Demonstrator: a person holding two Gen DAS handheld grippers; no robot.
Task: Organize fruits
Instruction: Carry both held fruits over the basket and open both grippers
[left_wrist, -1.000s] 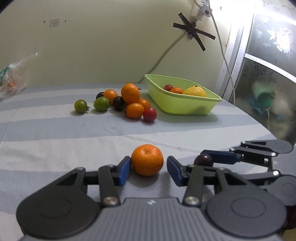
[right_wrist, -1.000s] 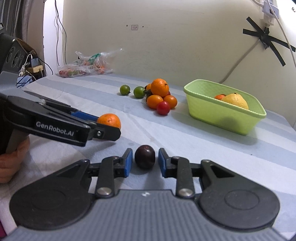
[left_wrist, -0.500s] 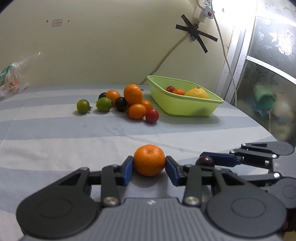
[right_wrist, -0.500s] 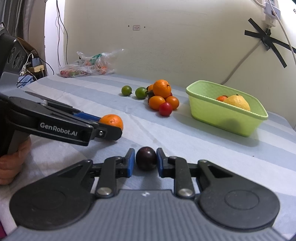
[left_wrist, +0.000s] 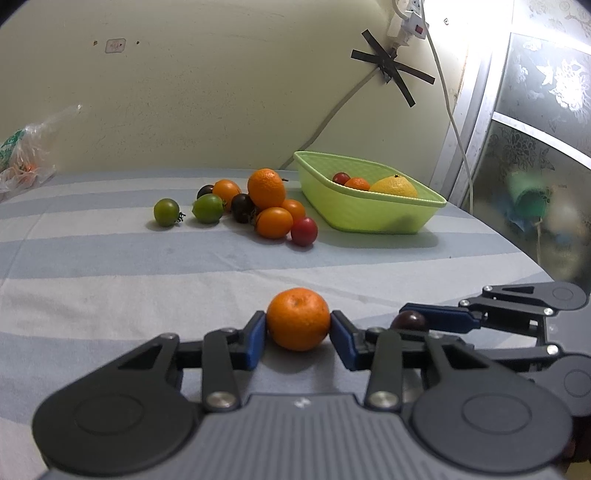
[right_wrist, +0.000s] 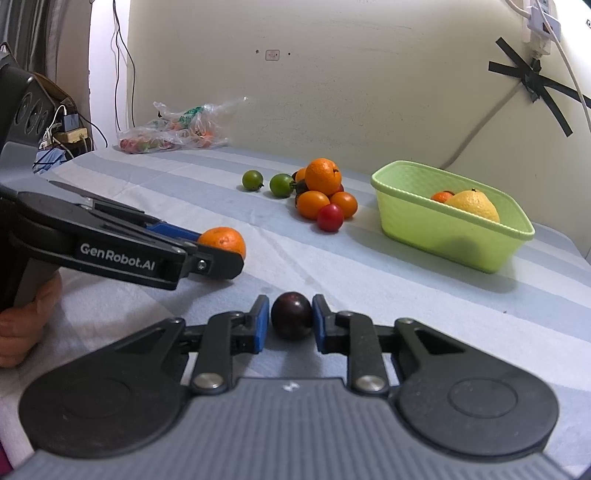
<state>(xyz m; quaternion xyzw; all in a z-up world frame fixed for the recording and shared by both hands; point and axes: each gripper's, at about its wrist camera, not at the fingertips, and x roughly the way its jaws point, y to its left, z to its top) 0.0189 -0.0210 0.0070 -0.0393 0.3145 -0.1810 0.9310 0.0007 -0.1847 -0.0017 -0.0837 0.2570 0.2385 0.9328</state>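
Note:
My left gripper (left_wrist: 298, 334) is shut on a small orange mandarin (left_wrist: 298, 319), low over the striped cloth. My right gripper (right_wrist: 289, 325) is shut on a dark purple plum (right_wrist: 291, 319). Each gripper shows in the other's view: the left one (right_wrist: 207, 258) with the mandarin (right_wrist: 223, 240), the right one (left_wrist: 436, 321) with the plum (left_wrist: 409, 320). A green basket (left_wrist: 354, 214) at the back right holds a yellow citrus (left_wrist: 394, 186), a small orange fruit and a red fruit. A pile of fruits (left_wrist: 266, 206) lies left of the basket.
Two green fruits (left_wrist: 166, 211) lie left of the pile. A plastic bag of produce (right_wrist: 177, 127) sits at the far back against the wall. A cable (left_wrist: 332, 118) runs down the wall behind the basket. The table's right edge (left_wrist: 532, 254) curves near a window.
Both grippers have closed: the left jaws onto the mandarin, the right jaws onto the plum. Both views have shifted slightly.

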